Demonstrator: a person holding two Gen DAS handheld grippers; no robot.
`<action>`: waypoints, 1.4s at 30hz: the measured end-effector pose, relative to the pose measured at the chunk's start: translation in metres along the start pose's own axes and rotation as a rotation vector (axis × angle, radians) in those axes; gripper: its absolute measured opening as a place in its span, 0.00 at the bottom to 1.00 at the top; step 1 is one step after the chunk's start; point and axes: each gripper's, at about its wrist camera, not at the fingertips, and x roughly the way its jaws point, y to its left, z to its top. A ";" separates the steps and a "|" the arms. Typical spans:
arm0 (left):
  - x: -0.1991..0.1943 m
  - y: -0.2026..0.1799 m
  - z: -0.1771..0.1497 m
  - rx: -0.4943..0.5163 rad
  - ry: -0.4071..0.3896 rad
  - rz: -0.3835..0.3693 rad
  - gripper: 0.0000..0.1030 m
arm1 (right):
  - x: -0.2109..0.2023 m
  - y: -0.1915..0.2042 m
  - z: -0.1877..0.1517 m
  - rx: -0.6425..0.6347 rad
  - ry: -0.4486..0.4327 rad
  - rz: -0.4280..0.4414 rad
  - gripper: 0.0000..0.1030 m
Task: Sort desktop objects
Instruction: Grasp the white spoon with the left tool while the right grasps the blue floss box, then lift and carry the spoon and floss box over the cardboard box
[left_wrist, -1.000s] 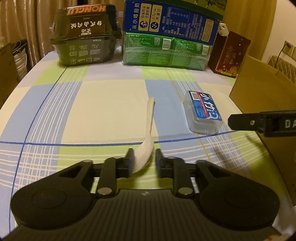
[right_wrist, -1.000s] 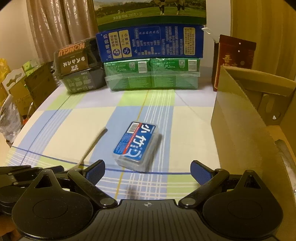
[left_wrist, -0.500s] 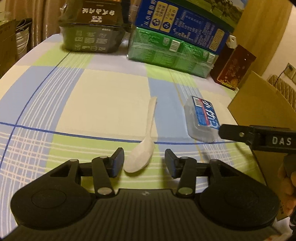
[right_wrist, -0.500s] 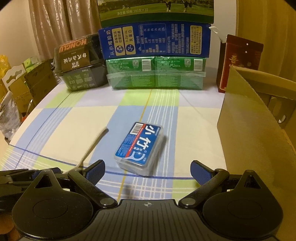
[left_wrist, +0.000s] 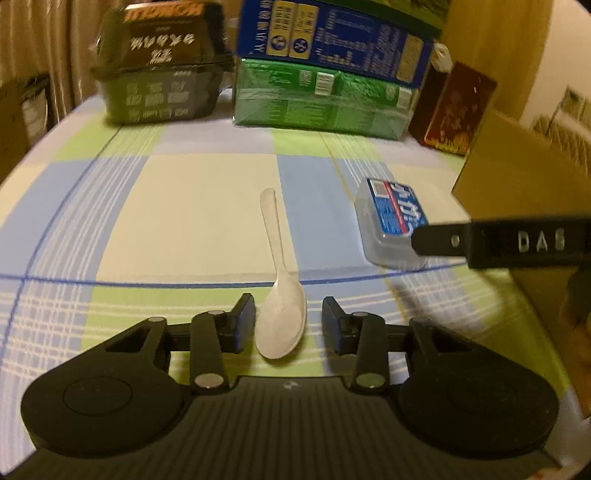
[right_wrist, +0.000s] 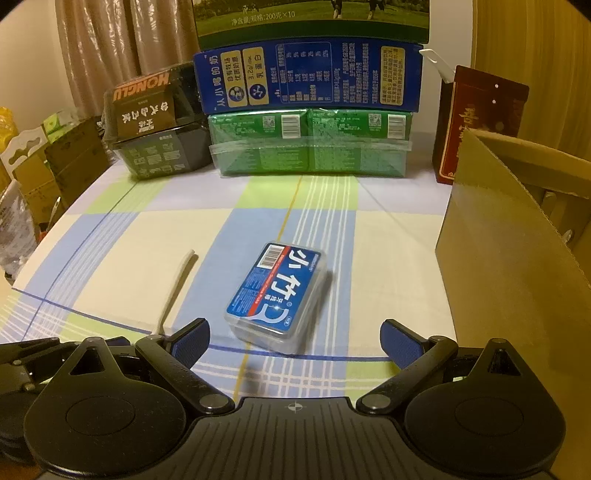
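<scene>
The white plastic spoon lies flat on the checked tablecloth, its bowl sitting between the spread fingers of the left gripper and its handle running straight away along the gripper's own line; neither pad touches it, and it holds nothing. The right gripper is opened wide and empty, the blue-labelled clear box lying just ahead of its gap, long axis tilted a little rightward, with the cardboard box to its right

The left claw has let go of the white spoon; its handle now points twelve o'clock.
</scene>
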 end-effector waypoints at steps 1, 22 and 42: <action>0.000 -0.001 -0.001 0.013 -0.002 0.015 0.22 | 0.000 0.000 0.000 0.000 0.000 -0.001 0.94; -0.008 0.022 0.003 -0.021 -0.015 0.066 0.07 | 0.043 0.007 0.001 -0.013 0.004 -0.018 0.94; -0.014 0.017 0.006 -0.003 -0.047 0.042 0.07 | 0.056 0.014 0.003 -0.065 -0.018 -0.063 0.52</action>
